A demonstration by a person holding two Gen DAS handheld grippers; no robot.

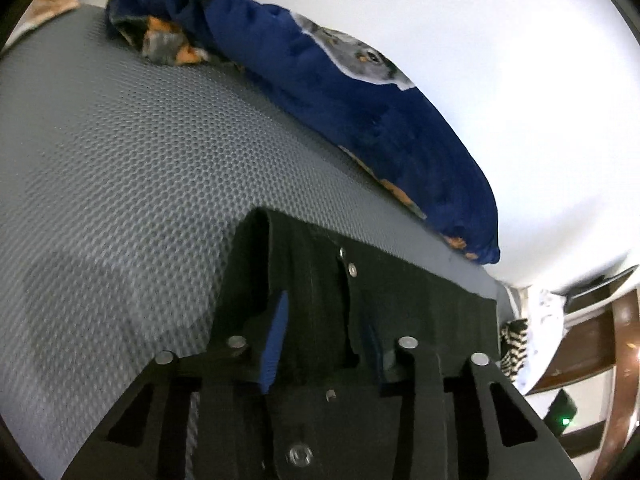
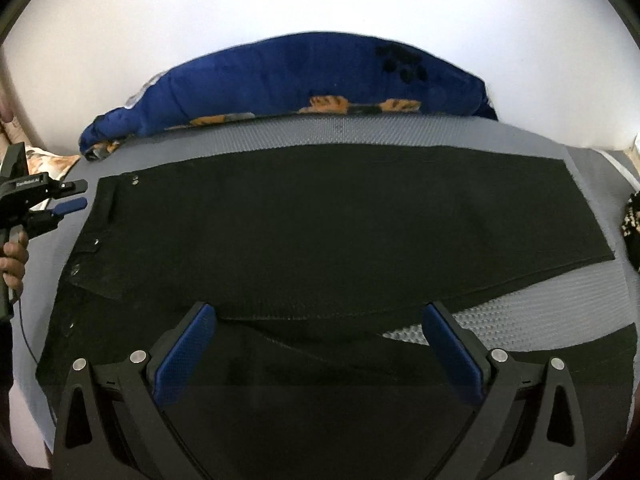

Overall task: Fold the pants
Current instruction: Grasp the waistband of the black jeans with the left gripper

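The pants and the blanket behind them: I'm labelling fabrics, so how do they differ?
The pants are plain black; the blanket is blue with orange and grey animal prints. The pants lie spread flat on the grey mat; the blanket is bunched along its far edge. Both are soft cloth.

A grey mat (image 2: 520, 136) with a fine honeycomb texture covers the surface. Black pants (image 2: 320, 216) lie spread flat across it (waistband to the left), and a bunched blue blanket (image 2: 280, 80) sits along its far edge.
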